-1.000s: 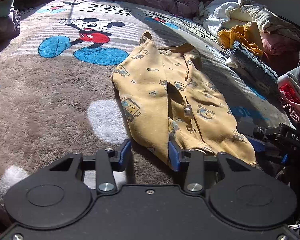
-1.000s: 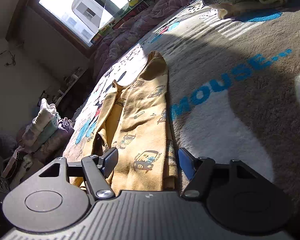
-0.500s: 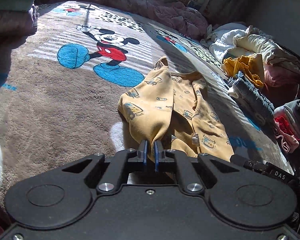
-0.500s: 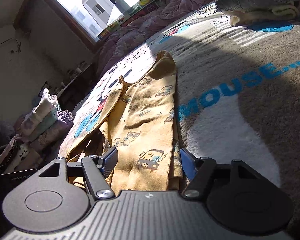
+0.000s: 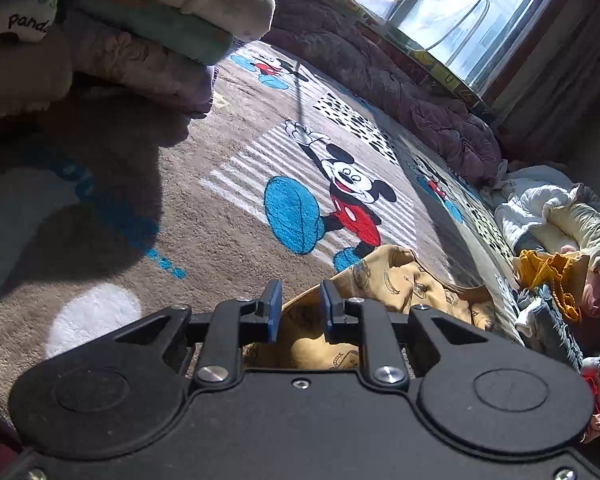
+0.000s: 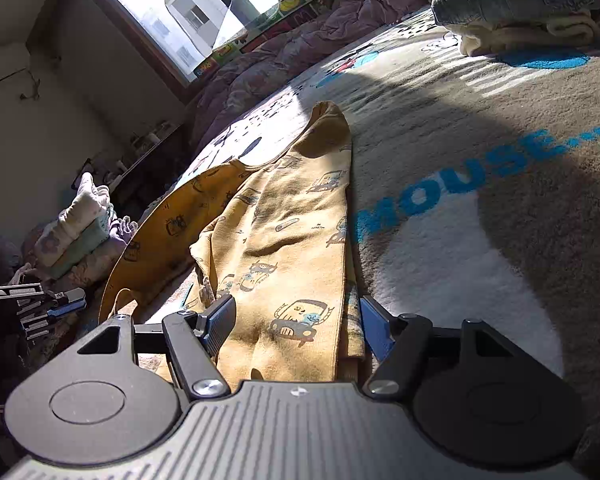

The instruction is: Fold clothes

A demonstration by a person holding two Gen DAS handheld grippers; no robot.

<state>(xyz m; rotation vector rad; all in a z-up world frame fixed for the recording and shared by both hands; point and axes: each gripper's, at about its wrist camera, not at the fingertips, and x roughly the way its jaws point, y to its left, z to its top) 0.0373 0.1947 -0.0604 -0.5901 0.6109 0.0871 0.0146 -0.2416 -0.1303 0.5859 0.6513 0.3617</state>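
A yellow printed baby garment lies on the Mickey Mouse blanket. Its left part is lifted and spread out to the left. My right gripper is open, its jaws either side of the garment's near end. In the left wrist view the garment lies beyond and under my left gripper, whose jaws stand a little apart with nothing held between them. The left gripper also shows at the left edge of the right wrist view.
A stack of folded clothes sits at the left. A pile with jeans and yellow cloth lies at the right. A purple quilt runs under the window. More unfolded clothes lie at the far right.
My left gripper shut on the garment's left edge, carried it out to the left, and has now opened and let go. My right gripper stayed open at the near end.
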